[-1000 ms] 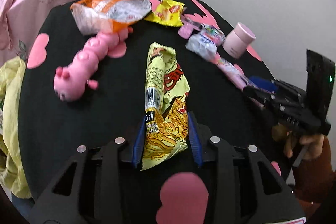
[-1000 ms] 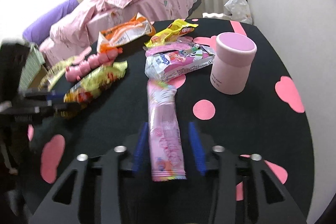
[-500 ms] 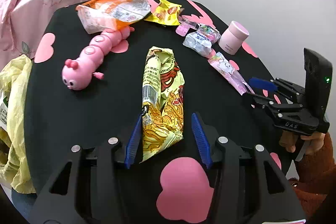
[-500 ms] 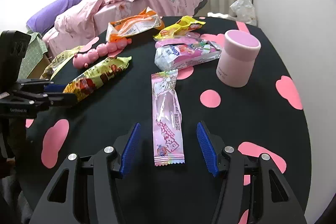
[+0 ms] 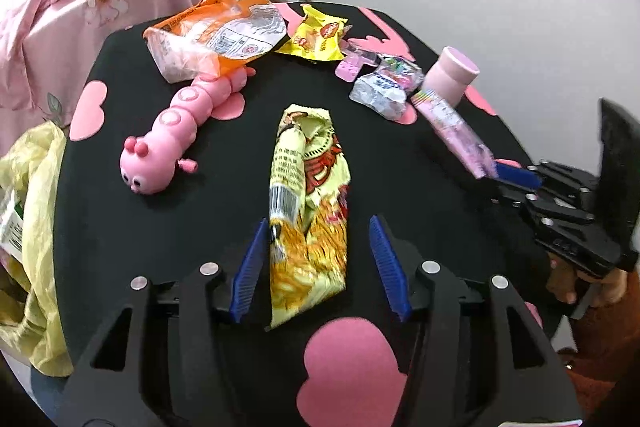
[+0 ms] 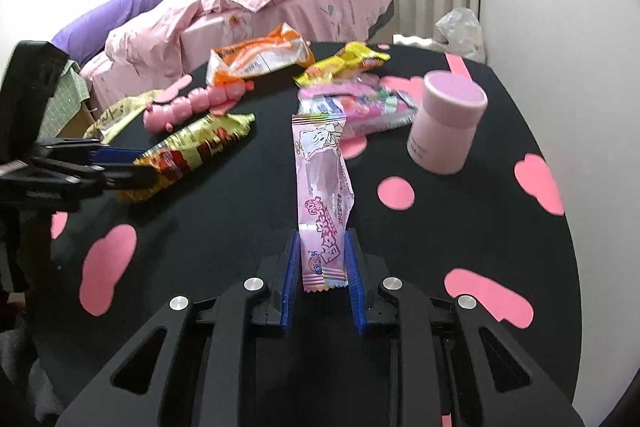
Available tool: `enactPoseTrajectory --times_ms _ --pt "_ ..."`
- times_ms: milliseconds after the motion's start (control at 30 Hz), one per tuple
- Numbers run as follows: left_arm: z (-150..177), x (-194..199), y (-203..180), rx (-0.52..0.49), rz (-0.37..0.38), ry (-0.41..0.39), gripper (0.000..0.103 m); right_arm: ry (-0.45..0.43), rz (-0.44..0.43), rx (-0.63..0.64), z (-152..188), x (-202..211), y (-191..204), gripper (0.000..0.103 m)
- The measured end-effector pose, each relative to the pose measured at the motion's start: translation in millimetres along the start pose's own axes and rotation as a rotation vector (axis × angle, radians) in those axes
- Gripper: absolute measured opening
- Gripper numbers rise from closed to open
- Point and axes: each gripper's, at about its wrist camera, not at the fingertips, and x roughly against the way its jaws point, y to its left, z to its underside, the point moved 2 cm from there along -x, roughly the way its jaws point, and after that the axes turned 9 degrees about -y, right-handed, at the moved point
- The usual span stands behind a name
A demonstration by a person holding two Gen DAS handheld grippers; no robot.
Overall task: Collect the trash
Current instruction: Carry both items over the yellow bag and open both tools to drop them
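Note:
A yellow noodle wrapper lies on the black table between the open fingers of my left gripper; it also shows in the right wrist view. My right gripper is shut on the near end of a long pink candy wrapper, which tilts up off the table; it shows in the left wrist view too. Further back lie an orange bag, a small yellow wrapper and a crumpled white-pink wrapper.
A pink caterpillar toy lies left of the noodle wrapper. A pink cylinder jar stands at the right. A yellow plastic bag hangs off the table's left edge. A pink-quilted bed stands behind.
My right gripper moved forward and shut on the pink candy wrapper, lifting its near end. My left gripper stayed open around the noodle wrapper, its fingers slightly wider.

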Motion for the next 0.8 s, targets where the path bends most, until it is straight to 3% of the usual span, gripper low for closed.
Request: enactPoseTrajectory --times_ms 67,200,500,800 --pt "-3 -5 1 0.004 -0.014 -0.005 0.05 -0.01 -0.003 0.008 -3 1 4 0.023" --pt "-10 -10 10 0.059 0.005 -0.007 0.032 -0.016 -0.001 0.039 -8 4 13 0.023" --pt "-14 42 24 0.067 -0.02 -0.134 0.032 -0.058 -0.016 0.034 -28 19 23 0.023" --pt "-6 105 74 0.148 -0.12 -0.262 0.032 -0.13 -0.103 0.149 -79 18 86 0.023"
